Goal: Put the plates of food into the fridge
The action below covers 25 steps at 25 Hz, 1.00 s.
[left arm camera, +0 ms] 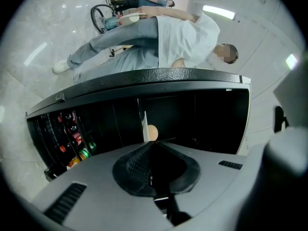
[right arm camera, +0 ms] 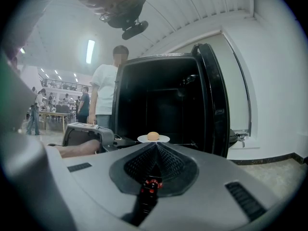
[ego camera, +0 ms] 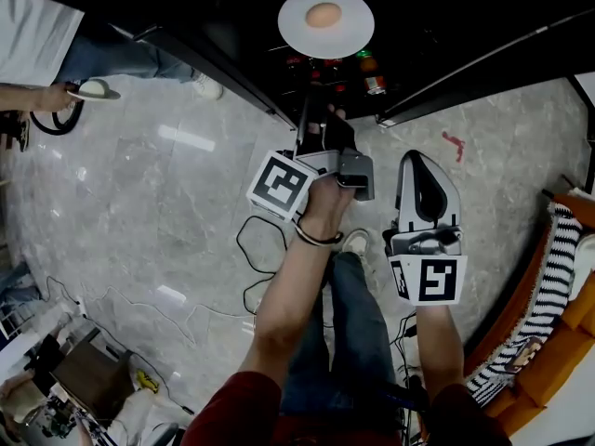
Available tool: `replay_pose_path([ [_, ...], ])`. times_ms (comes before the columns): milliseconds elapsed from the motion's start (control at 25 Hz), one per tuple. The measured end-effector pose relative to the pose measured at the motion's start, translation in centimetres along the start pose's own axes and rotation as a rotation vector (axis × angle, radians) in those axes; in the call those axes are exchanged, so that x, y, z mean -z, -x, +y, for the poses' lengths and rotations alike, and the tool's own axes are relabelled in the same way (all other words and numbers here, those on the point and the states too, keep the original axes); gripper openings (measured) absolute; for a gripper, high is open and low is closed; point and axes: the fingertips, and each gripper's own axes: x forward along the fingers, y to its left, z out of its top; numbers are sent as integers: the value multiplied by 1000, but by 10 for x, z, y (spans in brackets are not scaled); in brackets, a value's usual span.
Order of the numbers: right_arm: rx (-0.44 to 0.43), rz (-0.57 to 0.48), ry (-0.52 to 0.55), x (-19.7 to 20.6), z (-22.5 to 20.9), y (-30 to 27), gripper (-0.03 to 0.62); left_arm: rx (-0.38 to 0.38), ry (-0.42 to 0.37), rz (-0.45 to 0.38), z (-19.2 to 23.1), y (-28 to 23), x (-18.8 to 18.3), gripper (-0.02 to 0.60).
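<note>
A white plate (ego camera: 325,21) carrying a round tan bun (ego camera: 323,14) sits level at the mouth of the open black fridge (ego camera: 465,26). My left gripper (ego camera: 312,84) reaches up to the plate's near rim and is shut on it. In the left gripper view the plate (left arm camera: 143,125) shows edge-on at the tips of the left gripper (left arm camera: 151,143), with the bun (left arm camera: 152,132) beside it. My right gripper (ego camera: 416,161) hangs back over the floor, shut and empty. The right gripper view shows the plate (right arm camera: 153,139) just beyond the right gripper (right arm camera: 156,145), before the dark fridge cavity (right arm camera: 159,95).
The fridge door (right arm camera: 216,95) stands open at the right, and bottles and cans (ego camera: 372,74) fill a rack low in the fridge. A person in a white shirt (right arm camera: 103,93) stands beside the fridge. Cables (ego camera: 260,249) lie on the marble floor. An orange seat with striped cloth (ego camera: 558,295) is at the right.
</note>
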Motion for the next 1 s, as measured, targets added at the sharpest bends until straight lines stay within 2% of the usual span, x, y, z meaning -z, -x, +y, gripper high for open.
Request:
replay_pose_path([
  [160, -9, 13, -4, -1, 8, -6, 11, 5, -36, 2, -6, 7, -8, 6],
  [360, -21, 16, -3, -3, 15, -14, 11, 9, -138, 11, -12, 15, -19, 6],
  [520, -36, 19, 1, -3, 22, -19, 11, -25, -225, 16, -8, 22, -28, 6],
  [760, -53, 18, 12, -3, 34, -24, 11, -46, -560, 16, -27, 32, -42, 6],
  [1000, -62, 19, 16, -4, 44, -27, 11, -55, -933, 17, -53, 43, -50, 6],
])
